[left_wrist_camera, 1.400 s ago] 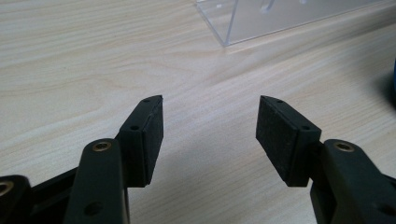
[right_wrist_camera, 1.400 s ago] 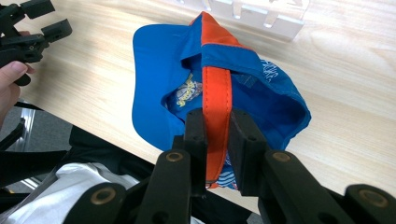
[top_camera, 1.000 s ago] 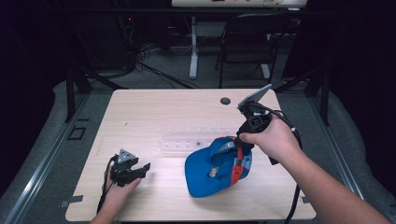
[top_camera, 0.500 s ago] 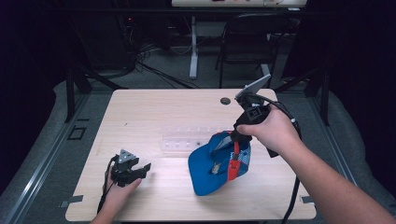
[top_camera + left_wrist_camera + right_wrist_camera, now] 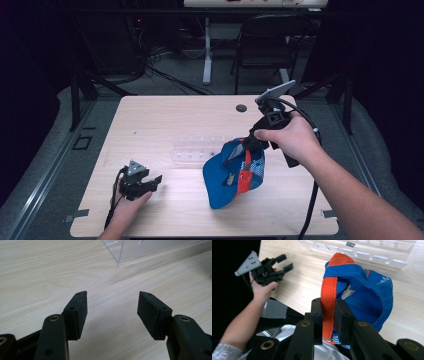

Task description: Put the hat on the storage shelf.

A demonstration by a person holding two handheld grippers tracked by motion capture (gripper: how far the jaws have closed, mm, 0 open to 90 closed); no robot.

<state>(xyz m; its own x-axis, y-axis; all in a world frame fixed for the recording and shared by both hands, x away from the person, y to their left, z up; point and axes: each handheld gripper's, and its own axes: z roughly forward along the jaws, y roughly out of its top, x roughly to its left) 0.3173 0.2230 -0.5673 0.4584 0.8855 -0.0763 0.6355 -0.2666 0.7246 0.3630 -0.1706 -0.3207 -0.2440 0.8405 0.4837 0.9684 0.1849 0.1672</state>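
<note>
A blue cap [image 5: 220, 182] with an orange strap [image 5: 328, 293] hangs tilted over the right middle of the wooden table [image 5: 165, 120]. My right gripper [image 5: 243, 150] comes in from the upper right and is shut on that strap; in the right gripper view [image 5: 328, 312] both pads squeeze the orange band. The cap's blue crown [image 5: 364, 287] opens toward the camera there. Whether its lower edge touches the table I cannot tell. My left gripper [image 5: 154, 183] rests low near the front left, open, with bare wood between its jaws [image 5: 112, 312]. It also appears in the right gripper view [image 5: 284, 263].
A clear plastic rack [image 5: 197, 148] lies flat in the middle of the table, just left of the cap; its corner shows ahead of the left gripper [image 5: 140, 247]. A dark round hole [image 5: 241, 107] marks the far edge. A chair [image 5: 265, 45] stands beyond the table.
My right gripper has lifted the cap slightly, and the cap has swung from lying flatter to hanging more upright. The left gripper has stayed where it was.
</note>
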